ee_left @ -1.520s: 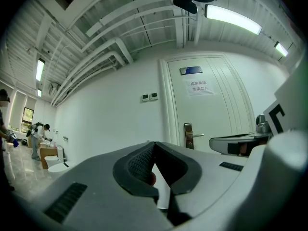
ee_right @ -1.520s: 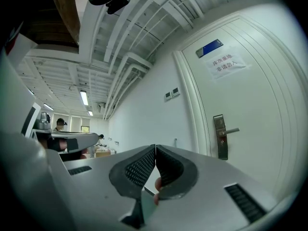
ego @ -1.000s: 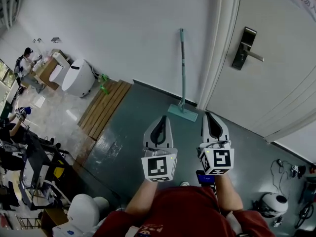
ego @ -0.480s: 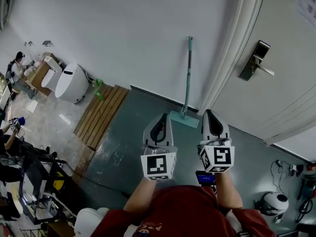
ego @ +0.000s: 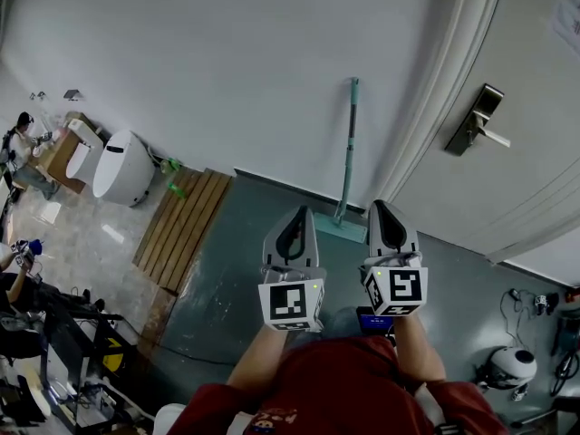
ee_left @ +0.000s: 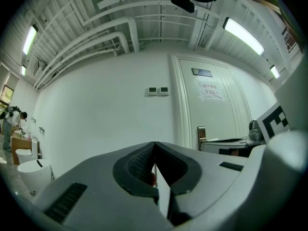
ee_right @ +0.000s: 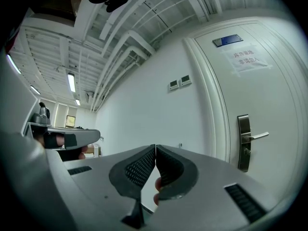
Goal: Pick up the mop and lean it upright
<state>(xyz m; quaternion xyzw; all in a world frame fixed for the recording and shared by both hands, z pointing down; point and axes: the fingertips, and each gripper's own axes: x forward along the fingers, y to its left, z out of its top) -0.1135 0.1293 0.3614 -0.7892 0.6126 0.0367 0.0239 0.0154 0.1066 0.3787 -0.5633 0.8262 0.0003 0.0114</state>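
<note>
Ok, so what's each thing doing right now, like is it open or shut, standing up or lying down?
Mop: standing upright, leaning on the wall, head on the floor.
Door: shut.
Door handle: level, not pressed.
Left gripper: jaws shut, nothing between them.
Right gripper: jaws shut, nothing between them.

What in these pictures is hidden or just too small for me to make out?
Mop head: head view, partly covered by the left gripper and right gripper.
Mop: both gripper views, all or nearly all hidden behind each gripper's own jaws.
Door notice: head view, cut by the right edge.
Person: head view, far left, too small.
</note>
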